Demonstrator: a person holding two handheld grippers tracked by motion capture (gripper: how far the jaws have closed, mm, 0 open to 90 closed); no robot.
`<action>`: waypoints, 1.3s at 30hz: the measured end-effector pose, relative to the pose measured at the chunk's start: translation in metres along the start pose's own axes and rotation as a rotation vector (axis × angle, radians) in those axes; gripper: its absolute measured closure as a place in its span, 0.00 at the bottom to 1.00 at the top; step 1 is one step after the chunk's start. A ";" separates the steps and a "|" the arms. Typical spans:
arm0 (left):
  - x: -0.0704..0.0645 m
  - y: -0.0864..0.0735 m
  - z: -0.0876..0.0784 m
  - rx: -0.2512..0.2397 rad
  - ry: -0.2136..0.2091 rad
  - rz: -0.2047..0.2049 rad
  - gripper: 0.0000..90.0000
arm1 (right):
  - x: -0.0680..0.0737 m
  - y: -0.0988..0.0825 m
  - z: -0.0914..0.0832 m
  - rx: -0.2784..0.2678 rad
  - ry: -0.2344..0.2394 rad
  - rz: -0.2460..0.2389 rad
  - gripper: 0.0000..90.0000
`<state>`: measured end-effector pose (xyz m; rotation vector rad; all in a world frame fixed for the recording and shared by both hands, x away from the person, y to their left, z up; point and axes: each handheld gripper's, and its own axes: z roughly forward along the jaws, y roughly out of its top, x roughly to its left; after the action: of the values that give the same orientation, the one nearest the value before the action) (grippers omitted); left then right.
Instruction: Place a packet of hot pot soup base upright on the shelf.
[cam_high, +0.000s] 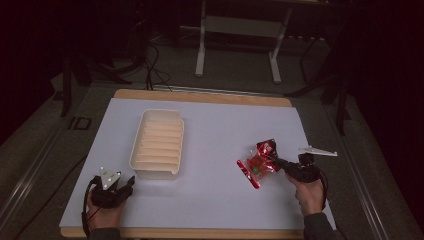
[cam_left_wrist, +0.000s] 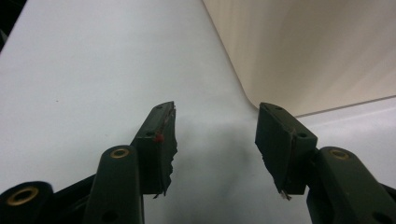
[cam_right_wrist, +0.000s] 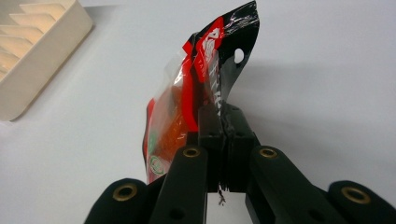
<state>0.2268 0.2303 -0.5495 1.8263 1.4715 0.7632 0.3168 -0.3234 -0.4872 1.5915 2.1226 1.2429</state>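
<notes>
High view: right gripper clenched on packet, right of tray. Left gripper view: left gripper released beside tray. Right gripper view: packet looks light, crinkly, slippery; hold near sealed top edge

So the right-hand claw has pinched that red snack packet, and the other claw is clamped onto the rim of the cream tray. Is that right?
Not quite. The right gripper does pinch the red snack packet, but the left gripper is not clamped on the cream tray. The left gripper view shows its jaws standing apart over bare table, with the tray's wall beyond them and nothing between them.
</notes>
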 end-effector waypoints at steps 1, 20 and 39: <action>0.000 0.000 0.000 -0.002 0.003 0.003 0.53 | 0.002 0.002 0.000 -0.001 0.003 -0.007 0.98; 0.000 0.000 0.000 0.000 0.005 0.003 0.54 | 0.019 0.016 -0.003 -0.008 0.031 -0.078 0.99; 0.000 0.000 0.000 0.002 0.004 0.004 0.53 | 0.033 0.029 -0.002 -0.014 0.080 -0.151 0.99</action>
<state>0.2269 0.2299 -0.5497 1.8307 1.4721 0.7676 0.3222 -0.2938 -0.4545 1.3690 2.2299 1.2887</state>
